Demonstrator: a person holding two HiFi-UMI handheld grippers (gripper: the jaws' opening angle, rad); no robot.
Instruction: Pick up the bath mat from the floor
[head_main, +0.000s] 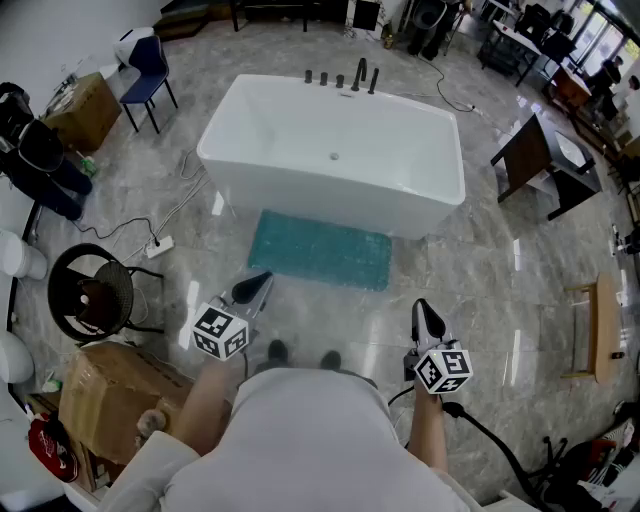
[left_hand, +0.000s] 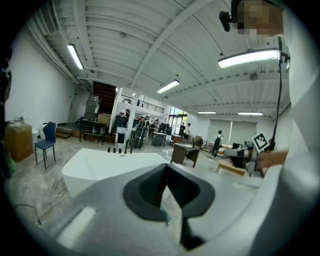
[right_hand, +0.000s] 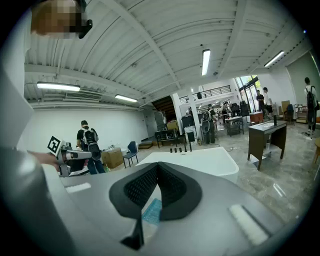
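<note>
A teal bath mat (head_main: 320, 249) lies flat on the grey marble floor against the near side of a white bathtub (head_main: 335, 150). My left gripper (head_main: 256, 284) hangs shut above the floor just short of the mat's near left corner, nothing between its jaws. My right gripper (head_main: 426, 312) is shut too, empty, to the right of and nearer than the mat's right end. In the right gripper view a sliver of the mat (right_hand: 151, 211) shows under the closed jaws. The bathtub (left_hand: 107, 167) fills the middle of the left gripper view.
A black round stool (head_main: 95, 292) and cardboard boxes (head_main: 115, 400) stand at the left, with a cable and power strip (head_main: 160, 244) on the floor. A dark wooden table (head_main: 540, 165) and a wooden bench (head_main: 592, 330) are at the right. A blue chair (head_main: 148, 70) stands behind.
</note>
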